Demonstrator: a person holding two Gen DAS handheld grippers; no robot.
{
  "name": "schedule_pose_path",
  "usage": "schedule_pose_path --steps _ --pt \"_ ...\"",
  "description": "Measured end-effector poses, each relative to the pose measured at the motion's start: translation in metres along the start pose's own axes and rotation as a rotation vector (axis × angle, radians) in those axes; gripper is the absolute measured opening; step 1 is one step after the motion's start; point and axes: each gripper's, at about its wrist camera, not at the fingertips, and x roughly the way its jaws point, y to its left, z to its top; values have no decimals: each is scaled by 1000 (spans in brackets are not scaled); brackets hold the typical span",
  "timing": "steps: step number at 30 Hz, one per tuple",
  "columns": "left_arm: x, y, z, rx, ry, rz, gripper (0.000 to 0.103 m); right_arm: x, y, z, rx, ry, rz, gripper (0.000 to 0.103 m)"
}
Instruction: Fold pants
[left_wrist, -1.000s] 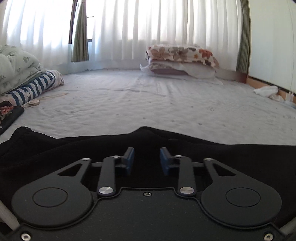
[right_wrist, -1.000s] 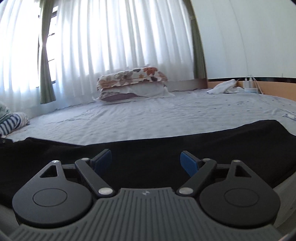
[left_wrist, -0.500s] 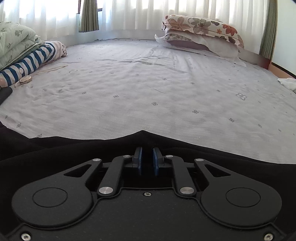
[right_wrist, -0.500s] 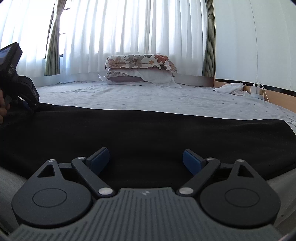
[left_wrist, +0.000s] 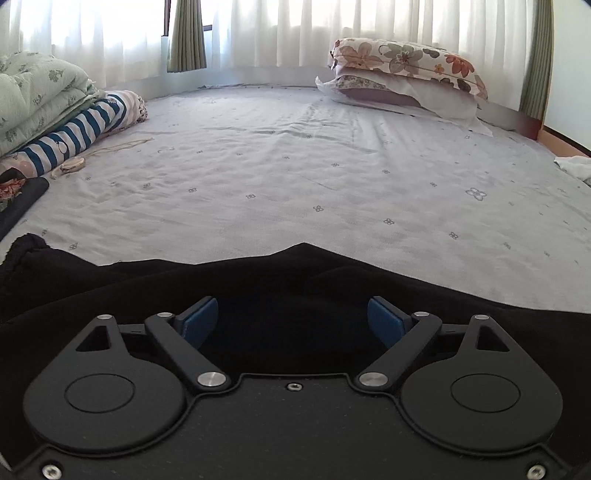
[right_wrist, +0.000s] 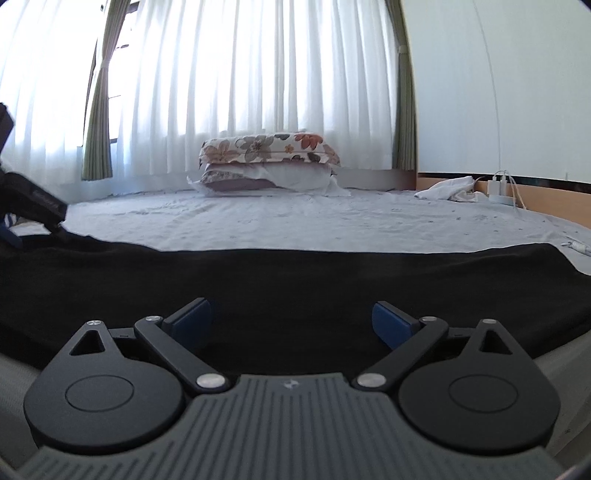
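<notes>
Black pants (left_wrist: 303, 284) lie spread across the near edge of the bed, a long dark band in the right wrist view (right_wrist: 295, 280). My left gripper (left_wrist: 291, 321) hovers just over the pants' far edge, where the cloth rises in a small peak; its jaws are opening, the blue pads apart and not pressing the cloth. My right gripper (right_wrist: 291, 321) is over the pants too, jaws opening wide with nothing pinched. The left gripper's body (right_wrist: 33, 206) shows at the far left of the right wrist view.
The pale patterned bed sheet (left_wrist: 295, 166) stretches beyond the pants. Stacked floral pillows (left_wrist: 406, 74) sit at the far side by white curtains. Folded bedding and a striped cloth (left_wrist: 74, 129) lie at left. A white cloth (right_wrist: 450, 188) and a charger sit at right.
My left gripper's jaws were nearly shut on the pants' edge half a second ago and now stand wide, the cloth let go. The right gripper sank a little and opened slightly wider.
</notes>
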Motion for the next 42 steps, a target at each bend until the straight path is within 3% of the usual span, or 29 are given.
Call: schedule_pose_path --steps 3,6,8,10,14,16,23,27,32,37,42 --pt "-38 -1 -25 -3 -69 11 85 -1 -12 3 38 -14 -39 101" --pt "-75 -25 -49 53 -173 -92 83 4 -8 4 35 -33 -4 101" --pt "-89 -47 -64 96 -229 -101 83 9 2 5 -14 -53 14 98" --pt "-92 -65 -77 128 -239 -95 74 15 7 4 -35 -49 44 94" --pt "-82 -80 -103 158 -196 -107 69 22 -7 -11 -42 -1 44 83" --pt "-74 -80 -116 154 -152 -86 68 20 -23 -11 -32 -2 -32 83" --pt "-79 -73 -133 165 -207 -87 68 28 -123 -7 55 -10 -401 83" --pt "-78 -69 -130 156 -196 -97 69 38 -155 -6 82 -34 -644 83" --pt "-76 -68 -126 150 -192 -81 72 16 -173 -8 175 -154 -896 98" --pt "-76 -66 -127 136 -189 -79 72 9 -199 -8 320 -131 -842 99" --pt "-76 -65 -125 133 -184 -79 74 14 -198 -3 357 -138 -689 99"
